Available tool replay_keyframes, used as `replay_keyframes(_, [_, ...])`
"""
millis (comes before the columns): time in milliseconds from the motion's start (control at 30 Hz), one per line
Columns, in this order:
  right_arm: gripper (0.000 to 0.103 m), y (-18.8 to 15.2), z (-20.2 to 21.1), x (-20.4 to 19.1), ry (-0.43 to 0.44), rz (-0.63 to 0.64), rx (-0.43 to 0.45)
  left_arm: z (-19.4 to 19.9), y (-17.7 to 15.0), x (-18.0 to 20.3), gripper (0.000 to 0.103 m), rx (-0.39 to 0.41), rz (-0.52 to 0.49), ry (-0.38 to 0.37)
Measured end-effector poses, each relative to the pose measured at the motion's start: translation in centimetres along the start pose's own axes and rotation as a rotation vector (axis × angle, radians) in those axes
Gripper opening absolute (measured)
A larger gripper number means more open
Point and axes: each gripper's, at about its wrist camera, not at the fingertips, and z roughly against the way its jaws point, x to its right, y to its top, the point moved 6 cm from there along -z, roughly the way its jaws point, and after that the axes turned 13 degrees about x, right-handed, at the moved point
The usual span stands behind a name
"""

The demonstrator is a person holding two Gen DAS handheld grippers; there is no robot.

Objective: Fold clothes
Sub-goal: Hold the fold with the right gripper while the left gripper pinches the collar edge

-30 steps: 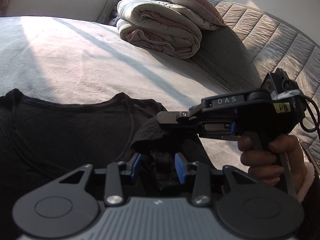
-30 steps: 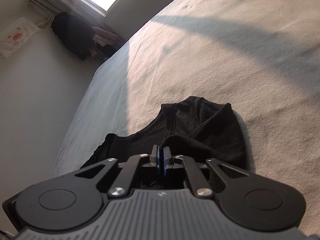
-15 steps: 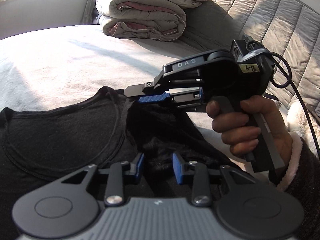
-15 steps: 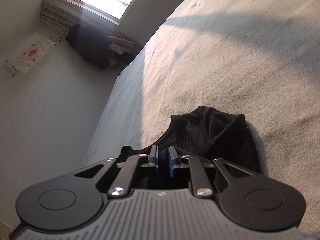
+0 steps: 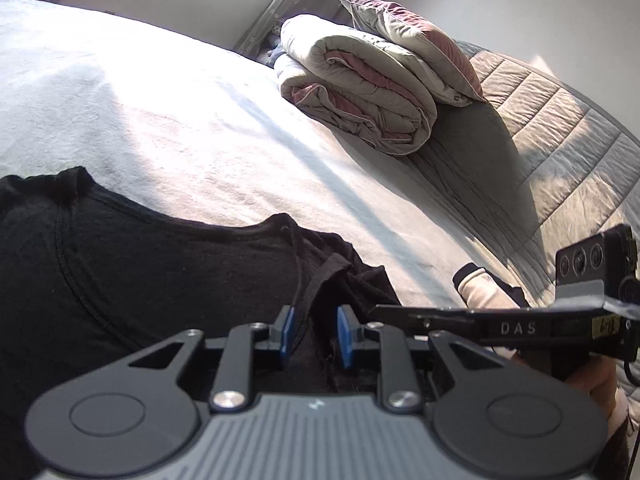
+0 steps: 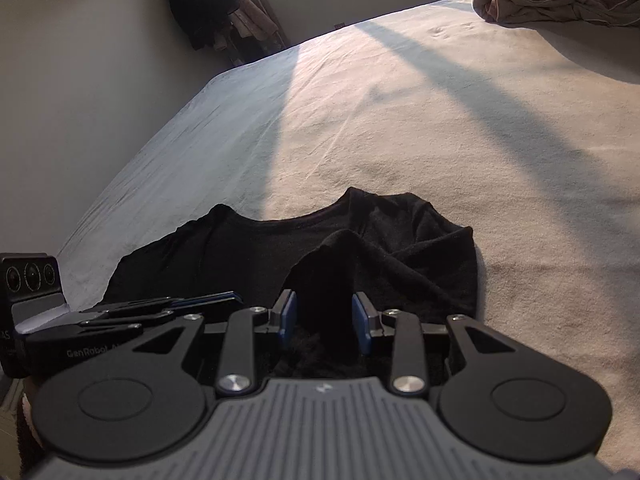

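— While the bed [image 5: 168, 120] takes up most of both views, what is laid out on it?

— A black shirt [image 5: 152, 272] is spread flat on the near part of the sheet, neckline turned away from the tools. A folded duvet [image 5: 360, 92] with a pillow [image 5: 416, 44] on top is set well apart, toward the quilted headboard [image 5: 560, 128].

— How is the shirt placed against the two tools?

— It lies straight ahead of both and partly beneath them. Its width runs across the view, and one sleeve has been brought in over the body on the right-hand side, where a raised ridge of cloth is formed.

— Is that ridge held by the left tool [image 5: 312, 334]?

— Its jaws have just been closing, and a fold of black cloth is seen between the blue pads, yet a gap is left on each side. It is read as released, though against black fabric in shadow contact on the right pad cannot be fully ruled out.

— And the right tool [image 6: 324, 322]?

— Its jaws have just been opening. Dark cloth stands up between the pads, untouched by either, so nothing is gripped.

— Which hand is better placed for the next fold?

— Both tools are set side by side at the folded sleeve, with the left one closer to pinching it. The far, unfolded sleeve would probably be reached more easily from the left.
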Motion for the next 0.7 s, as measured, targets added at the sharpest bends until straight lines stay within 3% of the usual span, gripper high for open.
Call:
replay_keyframes(133, [0.036,-1.6,-1.3,-1.2,-0.037,0.072,-0.048,-0.5,0.0,-1.3,0.023,0.024,0.078,0.014])
replay_keyframes(300, [0.036,-2.8,-0.8,-3.2,-0.059,0.157,-0.065,-1.0,0.1,-1.3,0.032,0.039,0.110,0.007])
replay_keyframes(433, [0.038,-4.7,-1.0,-3.8,-0.105,0.241,-0.011,-1.0,0.3,-0.8,0.037,0.057,0.113,-0.023])
replay_keyframes(567, [0.037,-5.3,-0.8,-3.9,-0.098,0.296,0.039,-1.4,0.1,-0.2,0.042,0.057,0.057,-0.015])
replay_keyframes(633, [0.032,-5.2,-0.8,-3.9,-0.091,0.298,0.047,-1.8,-0.2,0.3,0.043,0.044,0.010,-0.006])
replay_keyframes(700, [0.015,-5.3,-0.8,-4.0,-0.081,0.308,0.055,-2.4,-0.4,0.5,0.043,0.031,-0.017,0.018])
